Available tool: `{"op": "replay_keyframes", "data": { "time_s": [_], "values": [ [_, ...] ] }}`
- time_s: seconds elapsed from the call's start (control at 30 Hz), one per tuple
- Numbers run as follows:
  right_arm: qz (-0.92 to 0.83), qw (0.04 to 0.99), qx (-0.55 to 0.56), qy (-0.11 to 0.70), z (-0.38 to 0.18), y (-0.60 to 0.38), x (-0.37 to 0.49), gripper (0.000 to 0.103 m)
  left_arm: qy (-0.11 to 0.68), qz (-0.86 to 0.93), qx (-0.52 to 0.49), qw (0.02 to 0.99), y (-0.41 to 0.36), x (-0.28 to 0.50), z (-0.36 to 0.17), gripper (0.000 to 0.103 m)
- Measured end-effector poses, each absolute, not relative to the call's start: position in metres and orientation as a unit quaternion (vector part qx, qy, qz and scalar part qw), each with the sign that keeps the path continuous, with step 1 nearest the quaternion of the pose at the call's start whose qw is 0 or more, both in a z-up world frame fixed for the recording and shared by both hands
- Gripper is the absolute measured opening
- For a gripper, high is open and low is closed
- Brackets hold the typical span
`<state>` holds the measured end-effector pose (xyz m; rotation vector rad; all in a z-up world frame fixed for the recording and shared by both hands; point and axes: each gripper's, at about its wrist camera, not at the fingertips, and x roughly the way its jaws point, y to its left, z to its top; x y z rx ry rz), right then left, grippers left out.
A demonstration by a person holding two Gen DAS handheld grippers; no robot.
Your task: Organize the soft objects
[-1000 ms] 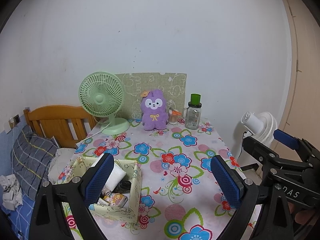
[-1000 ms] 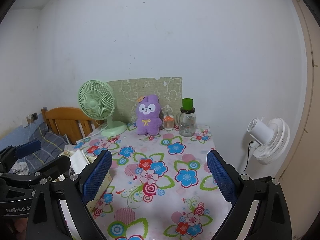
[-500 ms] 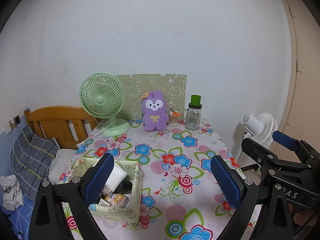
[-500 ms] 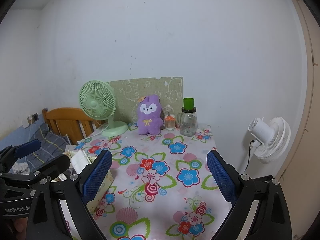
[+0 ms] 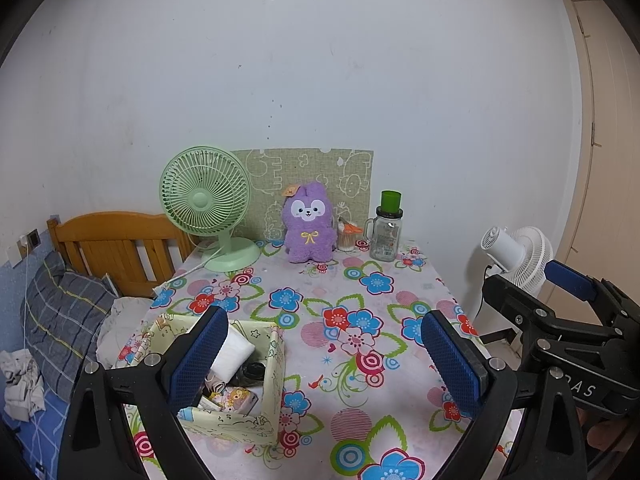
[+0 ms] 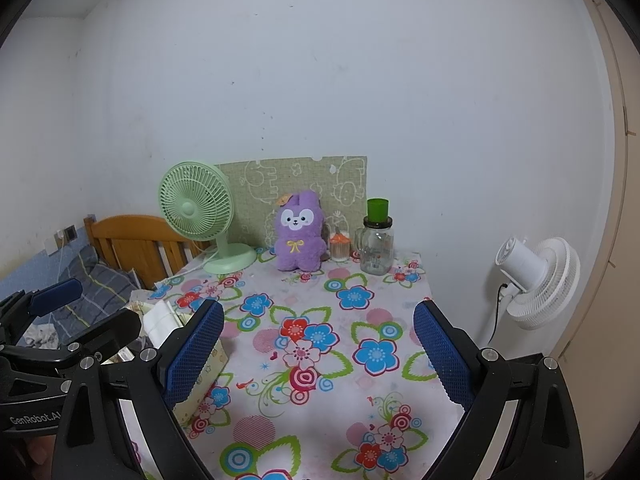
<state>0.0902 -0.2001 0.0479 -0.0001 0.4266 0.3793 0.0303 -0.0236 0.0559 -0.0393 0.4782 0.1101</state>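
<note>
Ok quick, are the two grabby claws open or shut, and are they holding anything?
Left gripper: jaws wide open, holding nothing.
Right gripper: jaws wide open, holding nothing.

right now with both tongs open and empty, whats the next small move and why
Probably reach the right tongs forward toward the purple plush. It sits upright at the table's far edge, against the mat, between the green fan and the jar, well beyond both tongs. The box lies near the left tongs, so the plush looks like the soft thing left out.
</note>
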Motion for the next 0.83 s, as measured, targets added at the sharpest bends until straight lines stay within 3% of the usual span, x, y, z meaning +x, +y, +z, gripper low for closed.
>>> {"op": "replay_keyframes", "data": {
  "time_s": [0.83],
  "values": [
    [0.191,0.957,0.001,0.217,0.0406,-0.2035,0.0932,0.097,0.235,0.051,-0.014,0.971,-0.0225,0.0293,0.0529,0.102]
  ]
}}
